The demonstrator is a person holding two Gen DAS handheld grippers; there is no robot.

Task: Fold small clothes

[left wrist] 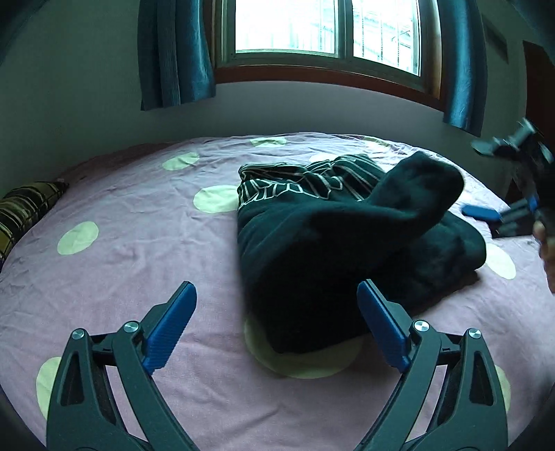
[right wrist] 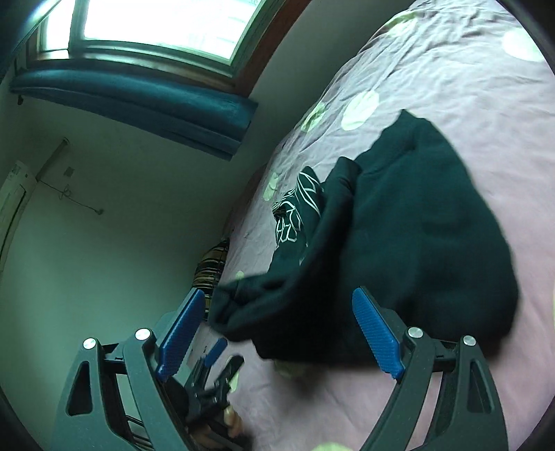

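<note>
A dark green garment with a white line pattern on its far part lies bunched on the bed, one flap raised and blurred in mid-air. It also shows in the right wrist view. My left gripper is open and empty, just short of the garment's near edge. My right gripper is open and empty, tilted, right beside the garment's drooping flap. The right gripper also appears blurred at the right edge of the left wrist view, and the left gripper in the right wrist view.
The bed has a pink sheet with pale green dots. A striped pillow lies at the left edge. A wall, window and teal curtains stand behind the bed.
</note>
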